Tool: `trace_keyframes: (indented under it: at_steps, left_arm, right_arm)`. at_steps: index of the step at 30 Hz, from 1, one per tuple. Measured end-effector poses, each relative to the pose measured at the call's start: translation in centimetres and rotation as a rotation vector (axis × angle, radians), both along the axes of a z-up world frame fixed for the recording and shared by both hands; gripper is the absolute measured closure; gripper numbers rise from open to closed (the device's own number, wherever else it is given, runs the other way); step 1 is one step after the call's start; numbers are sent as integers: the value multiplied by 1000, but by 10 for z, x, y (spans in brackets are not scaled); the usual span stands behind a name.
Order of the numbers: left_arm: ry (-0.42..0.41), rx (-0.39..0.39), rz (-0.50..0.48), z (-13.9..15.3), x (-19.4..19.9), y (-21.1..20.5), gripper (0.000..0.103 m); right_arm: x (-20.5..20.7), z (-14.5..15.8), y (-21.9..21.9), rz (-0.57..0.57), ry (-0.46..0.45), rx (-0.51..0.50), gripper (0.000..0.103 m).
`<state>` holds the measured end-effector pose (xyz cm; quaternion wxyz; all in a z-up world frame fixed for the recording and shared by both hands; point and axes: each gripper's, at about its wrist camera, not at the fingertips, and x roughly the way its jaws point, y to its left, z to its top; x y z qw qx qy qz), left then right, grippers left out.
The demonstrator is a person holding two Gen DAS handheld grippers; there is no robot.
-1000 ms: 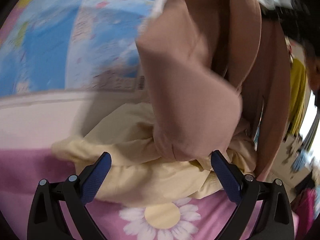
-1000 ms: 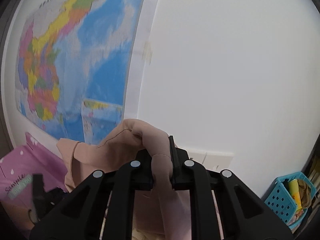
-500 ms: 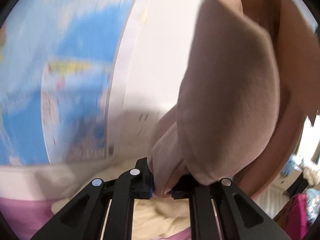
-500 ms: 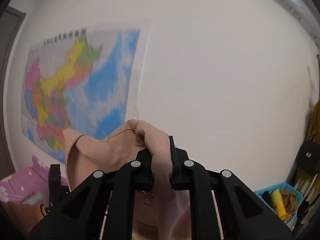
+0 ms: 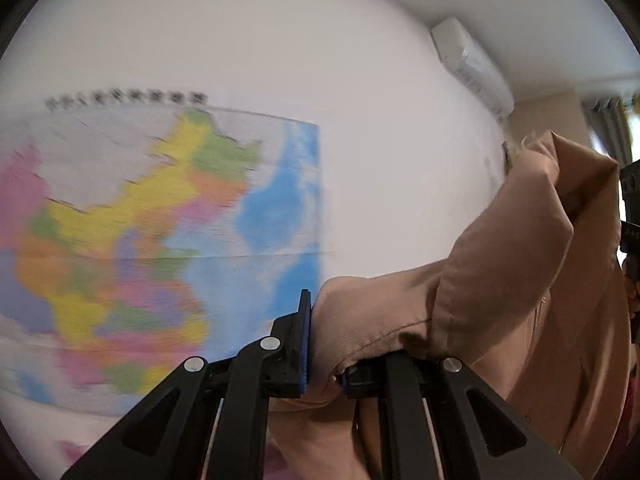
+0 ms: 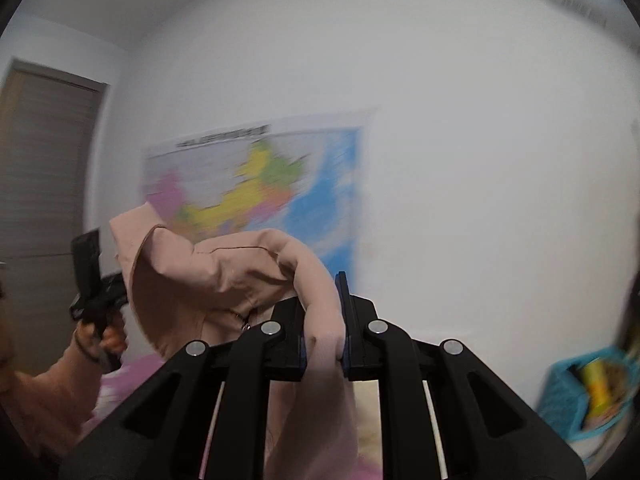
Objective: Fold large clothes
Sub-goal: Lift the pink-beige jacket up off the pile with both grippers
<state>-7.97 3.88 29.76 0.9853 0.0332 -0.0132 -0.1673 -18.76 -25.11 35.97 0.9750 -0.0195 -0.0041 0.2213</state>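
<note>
A large tan-pink garment [image 5: 500, 280] hangs in the air between both grippers. My left gripper [image 5: 324, 344] is shut on a bunched edge of it, raised in front of the wall. My right gripper [image 6: 322, 320] is shut on another bunched edge of the garment [image 6: 224, 276], which drapes down between its fingers. The left gripper's body [image 6: 94, 280] and the hand holding it show at the left of the right wrist view. The garment's lower part is hidden below both views.
A coloured wall map [image 5: 140, 240] hangs on the white wall; it also shows in the right wrist view [image 6: 260, 184]. An air conditioner [image 5: 472, 64] is high on the wall. A door [image 6: 44, 200] stands left. A blue basket [image 6: 588, 392] sits lower right. Pink bedding [image 6: 116, 384] lies below.
Both grippers have lifted the garment much higher; the bed and cream cloth dropped out of the left view. The left gripper closed on the garment a second ago and stays shut.
</note>
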Motion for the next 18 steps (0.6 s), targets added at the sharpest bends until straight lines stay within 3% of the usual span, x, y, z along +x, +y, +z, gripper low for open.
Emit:
trace_keyframes:
  at_steps: [4,8,10,13,15,18]
  left_arm:
    - [4,71,144,-5,-84,23,93]
    - [-50,114,266,-2,-163,51,93]
    - [-68,140,315,4,-184,57,93]
    - [-5,191,376,2,-165,62,93]
    - [100,188,385,-10,-128,74,93]
    - [282,162,407,-52,-53,101,93]
  right_arm:
    - [-17,-30,30,205,52,46,91]
    - [-46,-36,64,354,9,45,91]
    - [-47,-33,77,391,-8,47,91]
    - [-12,-41,98,419,66,82,91]
    - [33,-58,114,412,160,97,91]
    - [112,-98,137,381,319,119,91]
